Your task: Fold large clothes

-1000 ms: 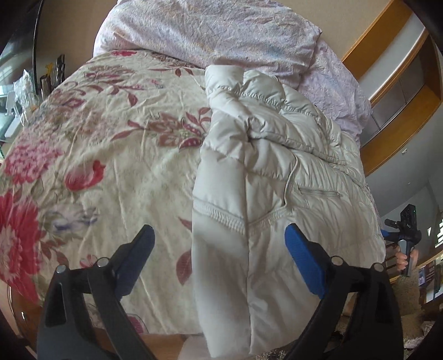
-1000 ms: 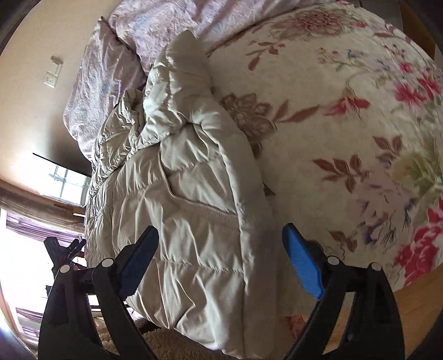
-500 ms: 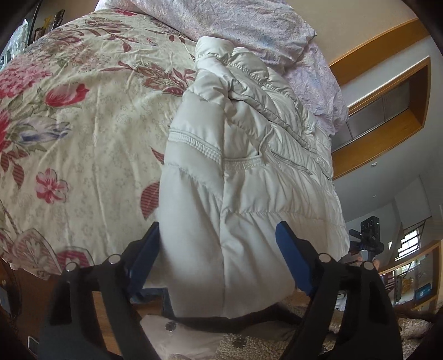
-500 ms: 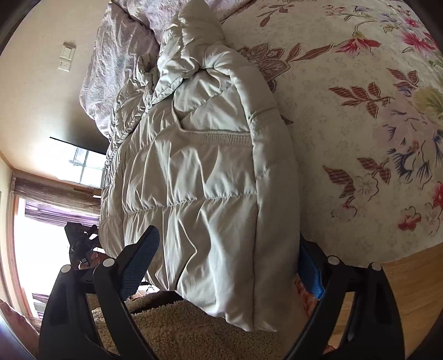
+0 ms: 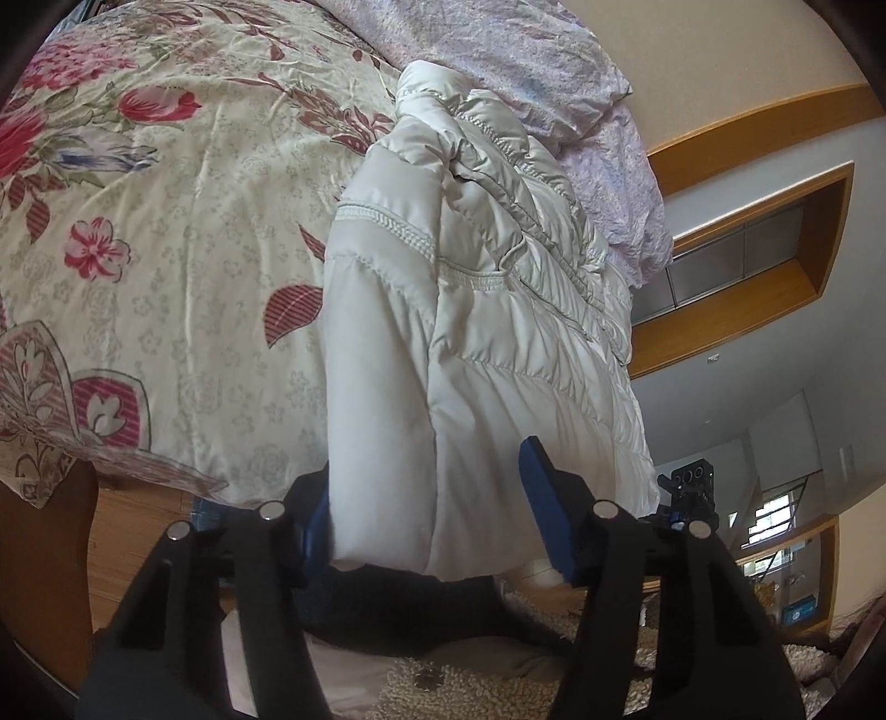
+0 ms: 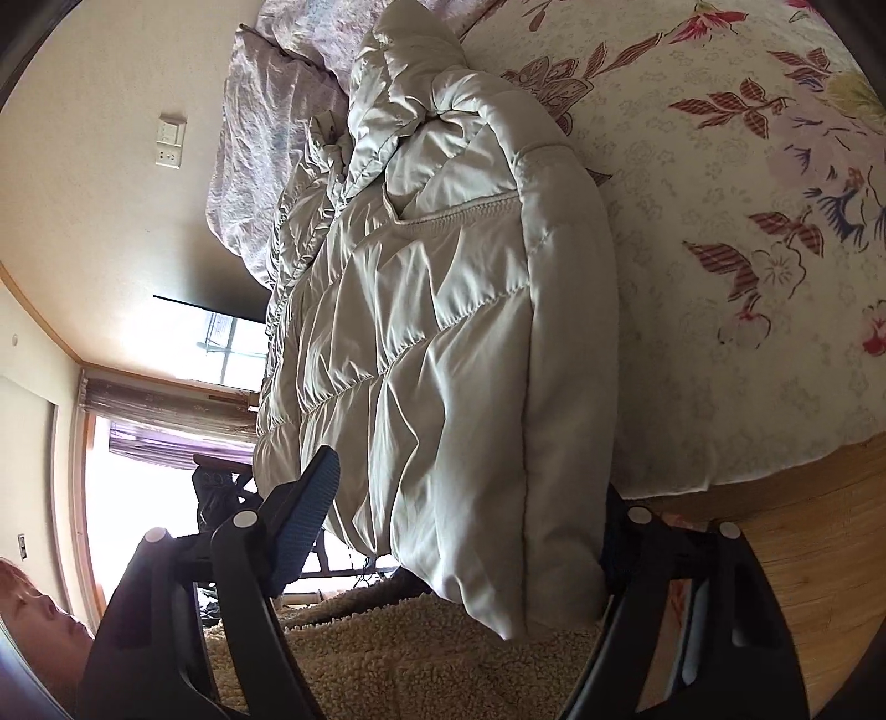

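Spread wide ahead of both claws, well beyond the fingers: flowered quilt [image 5: 166,266], with a lilac pillow [image 5: 498,50] at its far end. Lying lengthwise on the quilt, straight ahead of each claw and running away toward the pillow: pale padded jacket [image 5: 487,343], already doubled along its length, near hem hanging off the bed edge above the rug [image 6: 398,653]. Moved in sharply over the last second: from hovering back with the hem clear of the fingers to straddling it now. Left claw [image 5: 432,515] spread, thick folded hem between the fingers, outer finger half hidden behind the cloth, inner pad bare on the other side; possibly a little narrower than a second ago, but no squeeze showing in the padding. Right claw [image 6: 465,509] likewise spread, hem corner sagging between the fingers, one pad lying against the top quilting, the other tucked out of sight behind the fold. Nothing lifted or pinched yet on either side. Judged from this: approach done, grasp about to begin, both hem corners lined up for a pinch and a carry toward the collar for the crosswise fold. Worth minding: slippery, puffy shell, so a shallow bite likely to slide off or catch only the top layer.
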Tool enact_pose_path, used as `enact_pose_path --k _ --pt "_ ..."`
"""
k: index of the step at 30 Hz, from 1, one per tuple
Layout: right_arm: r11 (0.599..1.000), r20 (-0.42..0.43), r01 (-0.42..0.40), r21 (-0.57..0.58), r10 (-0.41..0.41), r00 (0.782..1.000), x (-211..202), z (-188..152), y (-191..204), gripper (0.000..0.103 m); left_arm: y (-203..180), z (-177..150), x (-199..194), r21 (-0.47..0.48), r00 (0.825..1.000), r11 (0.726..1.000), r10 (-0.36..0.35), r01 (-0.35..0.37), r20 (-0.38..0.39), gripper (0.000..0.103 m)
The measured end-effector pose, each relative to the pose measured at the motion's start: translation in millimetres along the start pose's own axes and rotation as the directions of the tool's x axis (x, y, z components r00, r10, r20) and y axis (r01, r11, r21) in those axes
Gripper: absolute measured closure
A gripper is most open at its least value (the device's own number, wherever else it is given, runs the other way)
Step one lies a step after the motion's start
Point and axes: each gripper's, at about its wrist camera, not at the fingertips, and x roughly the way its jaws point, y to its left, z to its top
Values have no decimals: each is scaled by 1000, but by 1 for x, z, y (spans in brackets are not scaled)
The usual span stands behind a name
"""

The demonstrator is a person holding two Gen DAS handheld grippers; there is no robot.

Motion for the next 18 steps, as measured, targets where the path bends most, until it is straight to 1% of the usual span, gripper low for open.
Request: enact_pose_path --k 3,4,8,9,10,11,12,13,14,18 --pt "1000 -4 3 -1 -3 1000 3 3 3 33 -8 0 4 51 999 998 42 -41 -14 44" --pt "1000 -6 3 -2 -3 1000 4 3 3 34 -8 0 4 57 999 997 45 -44 -17 44" --pt "1000 -7 -3 -8 3 1000 7 3 4 38 -5 1 6 39 1000 999 23 -23 -14 43" --pt "1000 -5 -4 -9 4 1000 8 3 5 45 -5 -1 5 36 1000 999 23 -23 -10 43" --pt "1000 -5 0 -12 0 1000 8 3 5 50 -5 -1 5 32 1000 999 22 -21 -6 48" --pt "1000 0 8 -18 -8 1000 8 3 6 65 -5 -1 6 29 1000 999 17 -17 -9 65" --pt "999 12 13 -30 -13 1000 7 3 10 72 -7 -2 5 32 1000 999 20 -20 -2 70" --pt "999 27 17 -48 -16 1000 5 3 14 74 -10 -1 3 42 1000 999 21 -22 11 77" --pt "997 44 24 -68 -21 999 4 3 20 78 -13 0 1 56 999 998 27 -28 23 81" --pt "990 122 41 -138 -24 992 -5 7 43 84 -29 7 -11 98 996 995 29 -37 84 85"
